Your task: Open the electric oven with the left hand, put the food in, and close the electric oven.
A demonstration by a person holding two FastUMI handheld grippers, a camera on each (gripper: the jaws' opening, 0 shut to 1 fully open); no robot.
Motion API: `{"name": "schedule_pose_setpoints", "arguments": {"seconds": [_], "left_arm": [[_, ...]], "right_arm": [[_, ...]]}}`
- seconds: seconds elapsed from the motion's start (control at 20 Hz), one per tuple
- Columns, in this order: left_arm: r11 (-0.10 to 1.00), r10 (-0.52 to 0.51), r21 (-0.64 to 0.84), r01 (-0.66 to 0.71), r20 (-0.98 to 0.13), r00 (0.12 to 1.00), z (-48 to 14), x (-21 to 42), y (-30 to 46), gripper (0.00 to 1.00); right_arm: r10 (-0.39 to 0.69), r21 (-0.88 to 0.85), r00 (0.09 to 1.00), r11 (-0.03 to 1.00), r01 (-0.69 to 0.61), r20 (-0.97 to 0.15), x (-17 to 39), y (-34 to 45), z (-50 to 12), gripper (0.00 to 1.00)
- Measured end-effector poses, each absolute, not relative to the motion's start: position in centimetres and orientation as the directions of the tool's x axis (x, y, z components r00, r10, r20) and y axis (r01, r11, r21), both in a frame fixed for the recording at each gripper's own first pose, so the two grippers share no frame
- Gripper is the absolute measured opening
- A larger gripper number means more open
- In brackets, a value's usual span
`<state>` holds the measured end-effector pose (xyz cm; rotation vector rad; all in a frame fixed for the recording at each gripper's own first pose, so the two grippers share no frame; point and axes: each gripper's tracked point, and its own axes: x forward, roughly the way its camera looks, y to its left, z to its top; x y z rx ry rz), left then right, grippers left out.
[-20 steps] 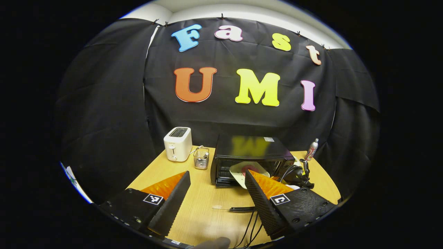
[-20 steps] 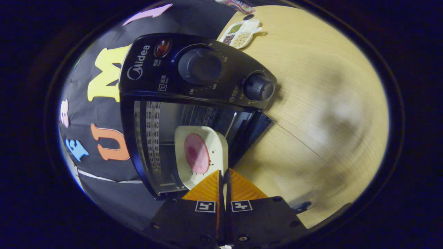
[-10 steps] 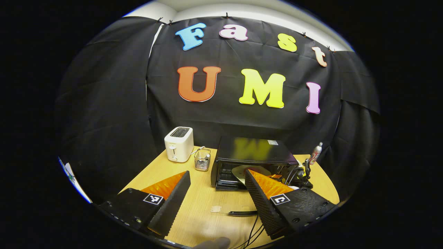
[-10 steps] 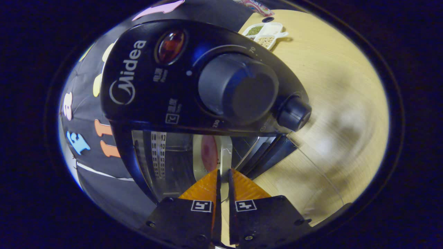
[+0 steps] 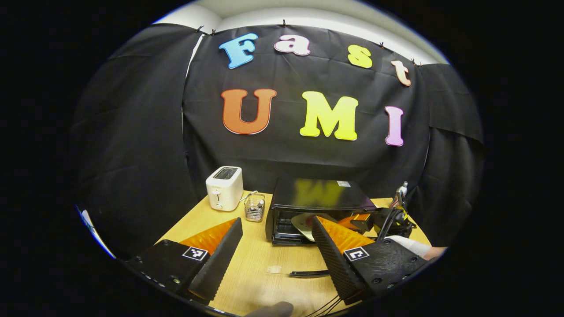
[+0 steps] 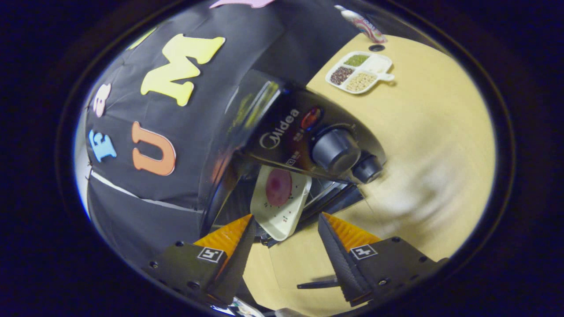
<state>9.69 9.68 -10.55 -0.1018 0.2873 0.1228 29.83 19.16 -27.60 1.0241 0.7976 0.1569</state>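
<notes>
The black electric oven (image 5: 318, 199) stands mid-table with its glass door folded down flat, the door handle (image 5: 308, 273) lying toward me. A white plate (image 6: 282, 207) carrying a round pink slice of food (image 6: 278, 187) rests in the oven cavity, its near end poking out over the door. My right gripper (image 6: 286, 224) is open just short of the plate's near edge, touching nothing; it also shows at the oven's right side (image 5: 360, 219). My left gripper (image 5: 277, 224) hangs open and empty above the table, well in front of the oven.
A white toaster (image 5: 224, 187) and a small wire basket (image 5: 256, 207) stand left of the oven. A divided dish of beans (image 6: 359, 72) and a bottle (image 6: 361, 22) sit on the table beyond the oven. A sleeve (image 5: 412, 246) shows at the right.
My right gripper has opened, let go of the plate and drawn back from the oven. The plate stays in the oven mouth. The left gripper has hardly moved.
</notes>
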Motion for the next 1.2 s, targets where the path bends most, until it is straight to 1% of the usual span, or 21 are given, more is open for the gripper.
{"name": "schedule_pose_setpoints", "arguments": {"seconds": [0.15,0.2,0.25,0.3,0.35,0.4,0.45,0.5,0.6,0.65,0.75,0.8,0.9,1.0,1.2], "left_arm": [[0.990,0.087,-0.083,-0.114,-0.276,0.957,-10.7,9.3,9.5,0.96],[0.991,0.076,-0.088,-0.104,-0.269,0.960,-10.7,9.1,9.3,0.96],[0.991,0.071,-0.090,-0.098,-0.263,0.962,-10.8,9.0,9.2,0.96],[0.992,0.060,-0.092,-0.087,-0.258,0.964,-11.1,8.9,9.1,0.96],[0.992,0.051,-0.097,-0.078,-0.254,0.966,-11.4,8.6,8.8,0.96],[0.993,0.039,-0.101,-0.066,-0.247,0.968,-11.5,8.4,8.6,0.96],[0.994,0.031,-0.098,-0.057,-0.246,0.969,-11.8,8.1,8.5,0.96],[0.995,0.025,-0.090,-0.048,-0.246,0.969,-12.1,7.9,8.3,0.96],[0.996,0.015,-0.076,-0.034,-0.241,0.970,-12.6,7.5,7.8,0.96],[0.997,0.010,-0.073,-0.028,-0.238,0.971,-12.8,7.3,7.5,0.96],[0.998,-0.001,-0.066,-0.016,-0.243,0.970,-13.7,7.1,6.7,0.96],[0.998,-0.008,-0.066,-0.009,-0.252,0.968,-14.1,6.8,6.1,0.96],[0.998,-0.013,-0.062,-0.004,-0.264,0.964,-15.3,6.2,5.1,0.96],[0.998,-0.016,-0.063,-0.002,-0.287,0.958,-16.8,5.6,4.1,0.96],[0.998,-0.005,-0.064,-0.019,-0.352,0.936,-20.5,4.4,1.8,0.96]], "right_arm": [[0.434,0.781,0.744,0.597,0.186,-0.509,27.5,17.3,-25.5,0.91],[0.413,0.759,0.752,0.627,0.173,-0.513,26.6,16.5,-25.0,0.84],[0.394,0.731,0.756,0.664,0.159,-0.522,25.7,15.9,-24.6,0.92],[0.374,0.700,0.760,0.699,0.145,-0.531,25.0,15.2,-24.0,0.87],[0.353,0.667,0.771,0.735,0.122,-0.530,23.8,14.6,-23.2,0.89],[0.326,0.622,0.788,0.777,0.092,-0.523,22.9,13.7,-22.4,0.94],[0.286,0.560,0.809,0.826,0.063,-0.513,21.9,12.6,-21.6,0.89],[0.253,0.505,0.826,0.862,0.043,-0.503,21.1,11.7,-21.0,0.93],[0.206,0.415,0.853,0.910,0.014,-0.480,19.2,10.3,-19.8,0.93],[0.193,0.383,0.863,0.924,0.000,-0.466,18.2,9.8,-19.2,0.92],[0.140,0.312,0.888,0.950,0.004,-0.439,16.3,7.8,-18.1,0.94],[0.120,0.272,0.900,0.962,-0.002,-0.418,15.6,6.9,-17.5,0.93],[0.086,0.179,0.918,0.984,-0.016,-0.388,13.8,5.5,-16.5,0.96],[0.049,0.075,0.931,0.997,-0.024,-0.361,11.9,3.6,-15.4,0.96],[0.047,0.012,0.946,0.999,-0.045,-0.321,9.2,1.4,-14.3,0.96]]}}
